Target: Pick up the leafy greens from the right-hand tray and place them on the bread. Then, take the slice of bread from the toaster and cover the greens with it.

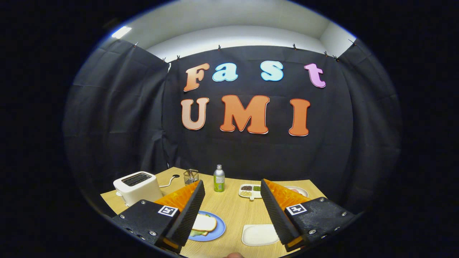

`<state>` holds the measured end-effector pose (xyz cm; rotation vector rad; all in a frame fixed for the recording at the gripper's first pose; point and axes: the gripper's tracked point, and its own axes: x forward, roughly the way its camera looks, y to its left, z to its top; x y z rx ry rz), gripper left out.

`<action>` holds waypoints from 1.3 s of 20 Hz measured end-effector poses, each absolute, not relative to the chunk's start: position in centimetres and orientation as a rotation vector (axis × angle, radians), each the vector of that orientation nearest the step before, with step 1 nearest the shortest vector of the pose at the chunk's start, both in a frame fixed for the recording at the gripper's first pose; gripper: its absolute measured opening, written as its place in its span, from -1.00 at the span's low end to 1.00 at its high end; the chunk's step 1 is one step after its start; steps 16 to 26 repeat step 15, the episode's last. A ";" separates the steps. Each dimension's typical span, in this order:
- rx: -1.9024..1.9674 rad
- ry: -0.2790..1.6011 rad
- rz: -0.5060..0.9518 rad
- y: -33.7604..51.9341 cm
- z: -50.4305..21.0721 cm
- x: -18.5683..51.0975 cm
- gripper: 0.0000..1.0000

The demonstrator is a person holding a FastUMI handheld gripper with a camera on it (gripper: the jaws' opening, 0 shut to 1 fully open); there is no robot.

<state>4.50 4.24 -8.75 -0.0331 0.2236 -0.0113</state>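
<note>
Gripper (233, 208) fingers are standing spread wide apart over the near part of a wooden table (229, 209), pinching nothing, and looking level across it toward the black cloth wall.

Just by the left finger, a blue plate (215, 229) is sitting on the table, carrying a slice of bread (205, 223) with a bit of leafy greens (196, 233) peeking out beneath it. That slice appears to be covering the greens, which suggests the stack is already built, though the finger is hiding part of the plate.

Close to the right finger, a white tray (259, 234) is lying bare, probably because the greens came from it.

At the far left, a white toaster (137, 186) is standing with its slots facing up; whether bread is inside cannot be told.

Farther back are sitting a wire basket (190, 176), a green bottle (219, 178) and a small divided dish (250, 191) of seeds or spices. Beyond the right finger, a plate edge (300, 190) is just showing.
</note>
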 end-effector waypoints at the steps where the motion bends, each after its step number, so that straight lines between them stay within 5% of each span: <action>1: -0.033 0.214 -0.010 4.3 -8.3 4.2 0.87; 26: -0.134 0.117 -0.077 3.4 -5.0 0.9 0.93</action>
